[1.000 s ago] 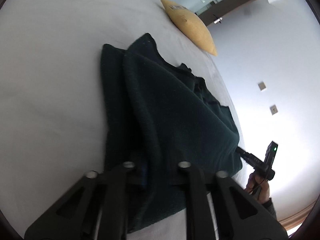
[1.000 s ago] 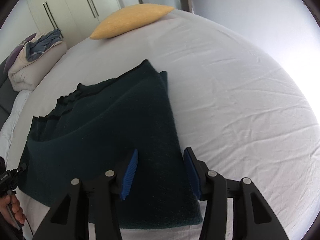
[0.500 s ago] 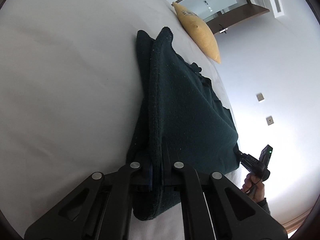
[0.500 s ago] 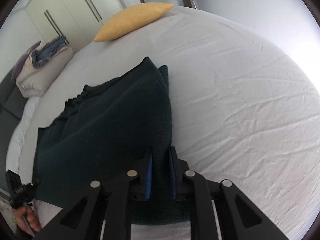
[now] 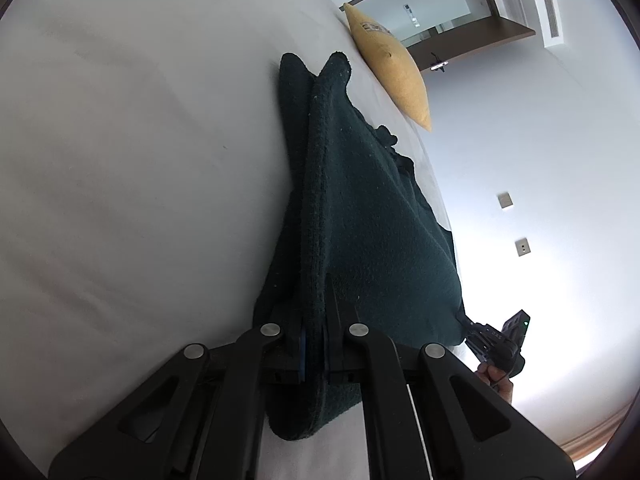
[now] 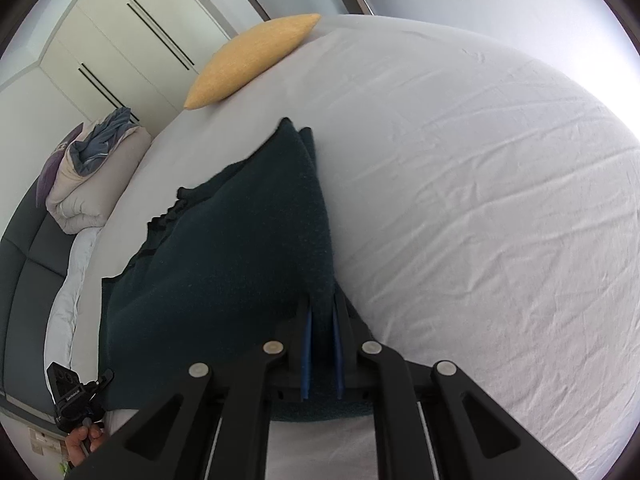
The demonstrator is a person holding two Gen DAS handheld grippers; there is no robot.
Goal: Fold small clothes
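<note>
A dark green knitted garment [image 5: 372, 232] lies folded on a white bed sheet [image 5: 140, 152]. My left gripper [image 5: 314, 320] is shut on the garment's near edge, the cloth pinched between its blue pads. In the right wrist view the same garment [image 6: 224, 264] stretches away to the left. My right gripper [image 6: 322, 320] is shut on its near corner, with the cloth between the blue pads. Each gripper shows small in the other's view: the right one at the far corner [image 5: 496, 340] and the left one [image 6: 76, 396].
A yellow pillow [image 6: 256, 56] lies at the far end of the bed; it also shows in the left wrist view [image 5: 392, 68]. A rolled duvet with grey-blue clothes [image 6: 92, 172] sits at the left by a dark headboard [image 6: 24, 264]. White wardrobe doors [image 6: 132, 40] stand behind.
Both grippers went from open to shut on the garment's near edge. The cloth is pulled up and taut between them, its edge raised into a ridge.
</note>
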